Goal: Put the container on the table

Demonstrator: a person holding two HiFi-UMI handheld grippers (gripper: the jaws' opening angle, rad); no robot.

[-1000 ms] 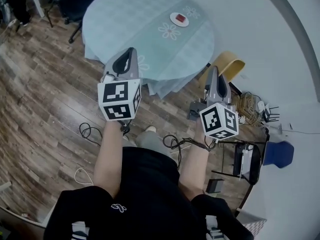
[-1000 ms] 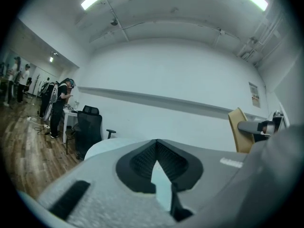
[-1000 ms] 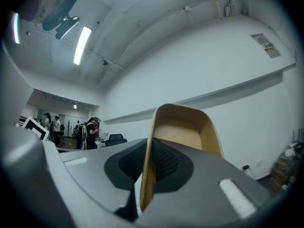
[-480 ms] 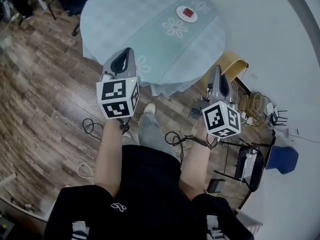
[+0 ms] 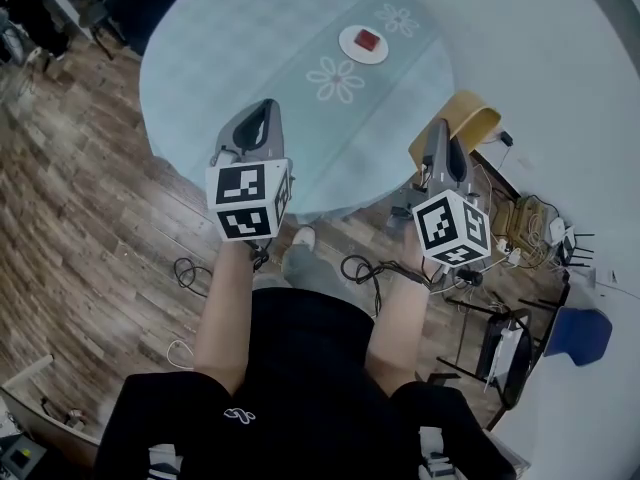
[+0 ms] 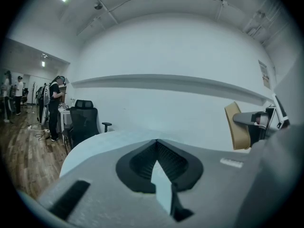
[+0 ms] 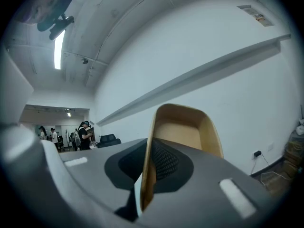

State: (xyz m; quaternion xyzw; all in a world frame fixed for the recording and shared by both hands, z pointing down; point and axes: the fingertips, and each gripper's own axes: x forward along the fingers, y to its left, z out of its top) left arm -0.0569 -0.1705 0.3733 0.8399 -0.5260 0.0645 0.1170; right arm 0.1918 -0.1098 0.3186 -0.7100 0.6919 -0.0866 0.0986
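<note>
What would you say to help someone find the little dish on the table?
Look at the round table under its pale blue cloth. On its far half, between two white flower prints, sits a small round white dish. It alone carries a red piece at its centre.

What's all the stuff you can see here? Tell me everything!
Table: one, round, pale blue cloth with white flowers, ahead of the person.
Plate: one, white, on the table's far side.
Small block: one, red, on the plate.
Container: one, tan wood, off the table's right edge.
Floor: brown wood planks, left.
Cables: several, black, on the floor.
Office chair: one, black, beyond the table.
Left gripper: one, grey, fingers together, empty.
Right gripper: one, grey, fingers shut on the container's wall.
</note>
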